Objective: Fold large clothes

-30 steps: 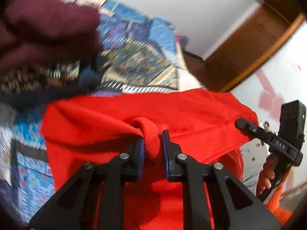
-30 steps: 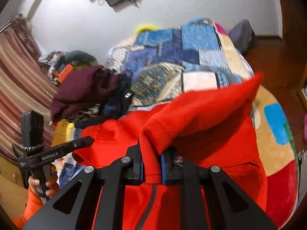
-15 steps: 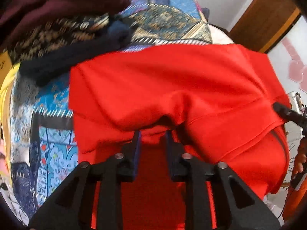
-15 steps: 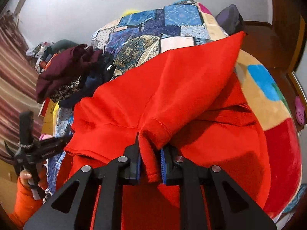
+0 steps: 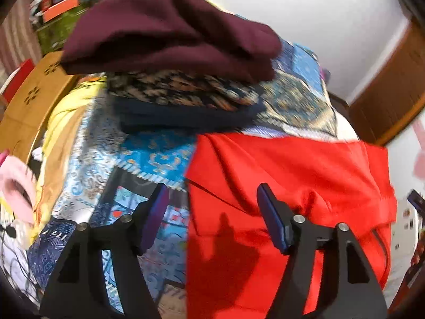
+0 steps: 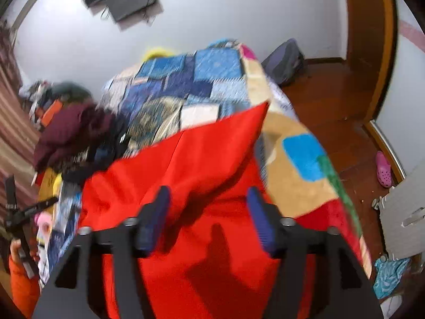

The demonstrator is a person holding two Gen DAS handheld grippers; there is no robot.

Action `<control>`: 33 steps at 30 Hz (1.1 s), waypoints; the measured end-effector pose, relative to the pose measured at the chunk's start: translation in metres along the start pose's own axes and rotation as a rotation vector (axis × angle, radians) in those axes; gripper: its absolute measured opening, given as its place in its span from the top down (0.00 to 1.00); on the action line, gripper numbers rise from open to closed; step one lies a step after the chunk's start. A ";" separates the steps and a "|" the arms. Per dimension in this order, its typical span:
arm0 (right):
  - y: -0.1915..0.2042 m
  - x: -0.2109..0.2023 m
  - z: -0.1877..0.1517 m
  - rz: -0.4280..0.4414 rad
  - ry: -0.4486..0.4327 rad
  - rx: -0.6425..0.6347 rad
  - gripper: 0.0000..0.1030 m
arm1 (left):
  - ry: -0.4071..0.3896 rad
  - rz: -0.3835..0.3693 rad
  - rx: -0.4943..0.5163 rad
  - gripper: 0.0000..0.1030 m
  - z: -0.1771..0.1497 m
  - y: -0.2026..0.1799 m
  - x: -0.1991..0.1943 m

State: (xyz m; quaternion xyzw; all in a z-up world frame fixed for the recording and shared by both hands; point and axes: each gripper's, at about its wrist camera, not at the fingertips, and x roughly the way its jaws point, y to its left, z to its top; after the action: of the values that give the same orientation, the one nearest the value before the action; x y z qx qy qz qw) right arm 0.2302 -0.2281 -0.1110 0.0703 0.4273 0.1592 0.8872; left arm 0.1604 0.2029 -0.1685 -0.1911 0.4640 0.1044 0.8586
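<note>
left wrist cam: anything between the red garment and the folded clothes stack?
Only bare patchwork quilt shows between the red garment and the folded stack in the left wrist view.

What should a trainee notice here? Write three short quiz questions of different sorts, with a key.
1. True or false: the left hand-held gripper is shut on the red garment.
2. What lies on top of the folded stack? A) maroon garment B) yellow towel C) red garment
3. Fill in: the right hand-held gripper is ____.

Key: 1 false, it is open; 2 A; 3 open, with the red garment lying loose on the patchwork quilt.
</note>
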 end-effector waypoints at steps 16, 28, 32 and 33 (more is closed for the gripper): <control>-0.059 0.090 0.026 0.088 0.203 0.249 0.34 | 0.243 -0.201 -0.375 0.21 0.011 0.040 0.122; -0.054 0.129 0.023 0.140 0.272 0.251 0.53 | 0.336 -0.382 -0.411 0.17 -0.005 0.032 0.159; -0.051 0.121 0.019 0.091 0.229 0.253 0.70 | 0.299 -0.327 -0.382 0.42 -0.003 0.020 0.150; -0.049 0.116 0.018 0.086 0.210 0.253 0.75 | 0.282 -0.314 -0.383 0.46 -0.002 0.017 0.147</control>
State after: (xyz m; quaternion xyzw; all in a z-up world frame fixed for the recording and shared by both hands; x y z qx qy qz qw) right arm 0.3227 -0.2346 -0.1978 0.1828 0.5312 0.1482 0.8139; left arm 0.2334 0.2184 -0.2960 -0.4321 0.5154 0.0282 0.7395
